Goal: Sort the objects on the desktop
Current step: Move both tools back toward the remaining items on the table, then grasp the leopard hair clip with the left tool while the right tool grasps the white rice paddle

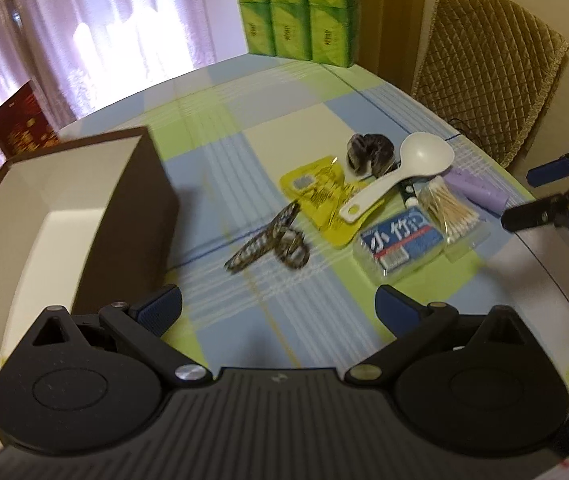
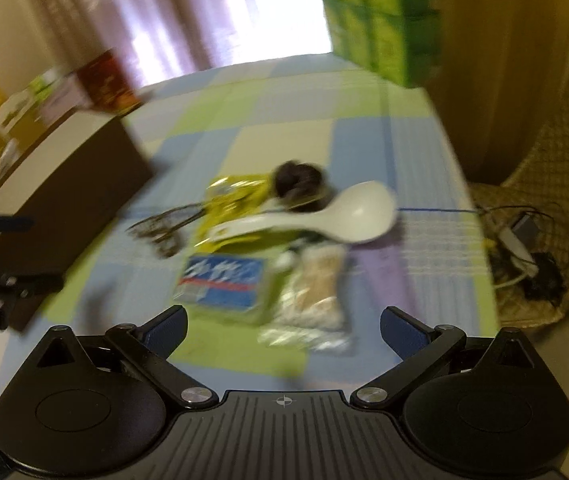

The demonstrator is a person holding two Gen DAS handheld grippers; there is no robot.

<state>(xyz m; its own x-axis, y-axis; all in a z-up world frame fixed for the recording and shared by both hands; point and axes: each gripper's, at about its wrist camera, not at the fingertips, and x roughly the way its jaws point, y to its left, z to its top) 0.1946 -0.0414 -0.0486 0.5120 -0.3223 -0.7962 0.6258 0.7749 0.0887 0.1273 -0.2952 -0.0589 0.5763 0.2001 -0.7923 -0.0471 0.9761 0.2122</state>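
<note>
I am holding both tools above a checked table (image 1: 268, 96), and neither is carrying anything. In the left wrist view, going left to right: an open brown box (image 1: 84, 216) with a pale inside is sitting at the left edge, likely the bin for sorting. The left tool (image 1: 278, 308) is hanging at the lower centre, released, its blue pads spread wide over bare cloth. Right of centre the clutter is lying in a loose heap: patterned hair clips (image 1: 272, 240), a yellow packet (image 1: 320, 200), a dark scrunchie (image 1: 370, 154), a white spoon (image 1: 400, 172) resting across the packet, a blue-labelled clear case (image 1: 400, 246), a bag of cotton swabs (image 1: 448, 208) and a lilac tube (image 1: 476, 190). The right tool (image 1: 528, 196) is reaching in from the right edge, spread open.

The right wrist view is blurring, so I judge that tool to be moving. It alone is showing cables and a power strip (image 2: 520, 248) on a chair at the right. The left view alone is showing the box's empty inside.
</note>
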